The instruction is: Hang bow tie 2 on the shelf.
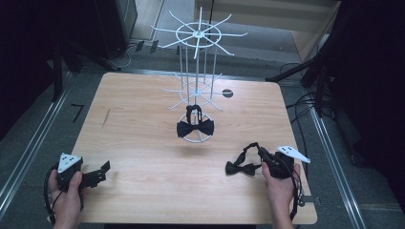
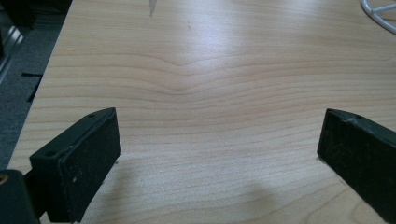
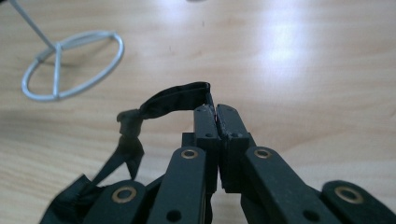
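Pinching one of two bow ties point(image 1: 239, 167), right gripper point(image 1: 265, 160) clamps; left gripper point(image 1: 104, 169) gapes.

No readable text, label, brand, number or sign appears anywhere.

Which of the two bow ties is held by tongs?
The near-right bow tie: the right tongs pinch its strap. The other hangs on the rack.

Your table point(image 1: 143, 124) is pale wood with wavy brown grain. The wire rack point(image 1: 197, 62) on it is white. Both bow ties, one on the rack's base point(image 1: 195, 128) and one by your right hand point(image 1: 240, 168), are plain black. Your tongs are black too, left point(image 1: 102, 171) and right point(image 3: 217, 112), each topped by a light grey plate with dark dots.
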